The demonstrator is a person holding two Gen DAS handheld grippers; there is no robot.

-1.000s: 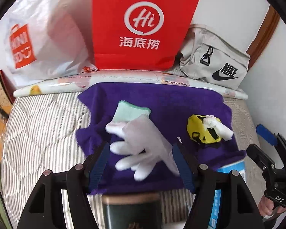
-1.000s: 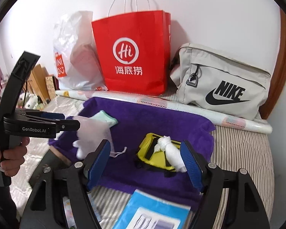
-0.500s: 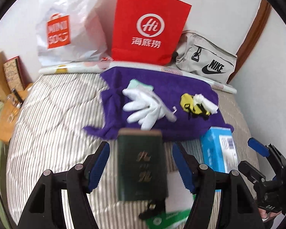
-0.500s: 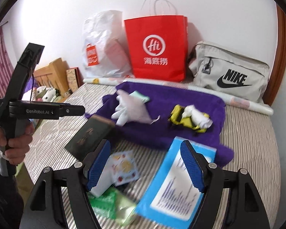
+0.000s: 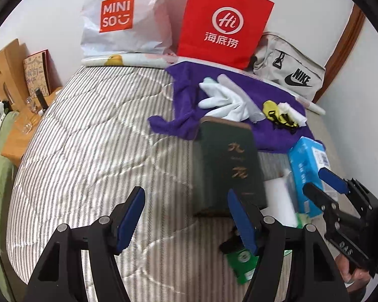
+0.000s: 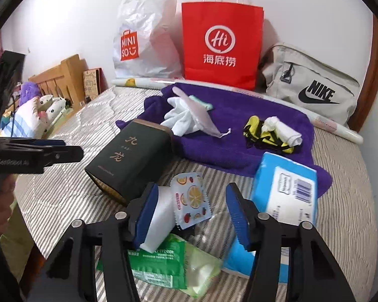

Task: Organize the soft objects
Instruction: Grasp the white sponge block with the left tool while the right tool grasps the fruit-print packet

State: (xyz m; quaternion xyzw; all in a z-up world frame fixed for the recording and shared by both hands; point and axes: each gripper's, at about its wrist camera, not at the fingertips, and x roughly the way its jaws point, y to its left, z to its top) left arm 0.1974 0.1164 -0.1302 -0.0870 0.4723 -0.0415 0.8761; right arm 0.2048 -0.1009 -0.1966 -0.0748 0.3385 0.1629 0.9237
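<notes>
A purple towel (image 6: 242,115) (image 5: 272,95) lies on the striped bed. On it rest white gloves (image 6: 184,115) (image 5: 221,100) and a yellow-black pouch with a rolled white cloth (image 6: 272,130) (image 5: 282,115). My left gripper (image 5: 184,216) is open and empty above the mattress, left of a dark green box (image 5: 229,166). My right gripper (image 6: 189,216) is open and empty over a fruit-print sachet (image 6: 191,201) and a white block (image 6: 161,224). The left gripper also shows at the left of the right wrist view (image 6: 37,151).
A blue wipes pack (image 6: 282,198), a green packet (image 6: 163,261) and the dark green box (image 6: 133,161) lie near me. A red paper bag (image 6: 221,45), a white Miniso bag (image 6: 143,37) and a grey Nike bag (image 6: 310,83) stand along the wall.
Both grippers have drawn back from the towel. The left has swung left over bare mattress. The box, wipes and packets have come into view in front.
</notes>
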